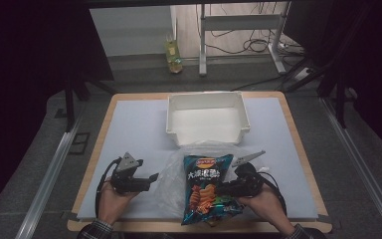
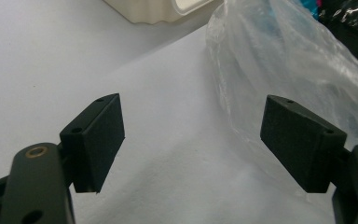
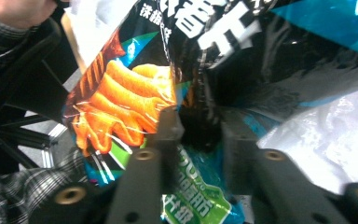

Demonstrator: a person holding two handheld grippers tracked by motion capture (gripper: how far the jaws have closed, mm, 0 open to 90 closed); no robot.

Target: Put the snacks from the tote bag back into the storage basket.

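The crisp bag (image 1: 206, 189) lies near the front edge of the table (image 1: 139, 129), partly on top of a clear plastic bag (image 1: 176, 174) that spreads out to its left and behind it. The pack is dark blue and black with teal patches, and a picture of orange ridged crisps sits in the middle of its face. A small oval logo with red in it sits at the top (too small to read), and below it runs a line of large white Chinese characters; in the right gripper view more white characters show on a green patch (image 3: 193, 205) at the lower part of the pack, none of them clear enough to make out.

The right gripper (image 1: 229, 188) is at the bag's right edge. Its fingers (image 3: 168, 135) are drawn in close on a fold of the foil, which bulges dark between them, so they are pinching the crisp bag.

The left gripper (image 1: 151, 178) rests to the left of the plastic bag, its fingers (image 2: 98, 140) spread wide with nothing between them but bare table; the crinkled clear film lies just beside the right-hand one.

Behind both bags stands an empty white bin (image 1: 207, 119), well apart from the grippers.
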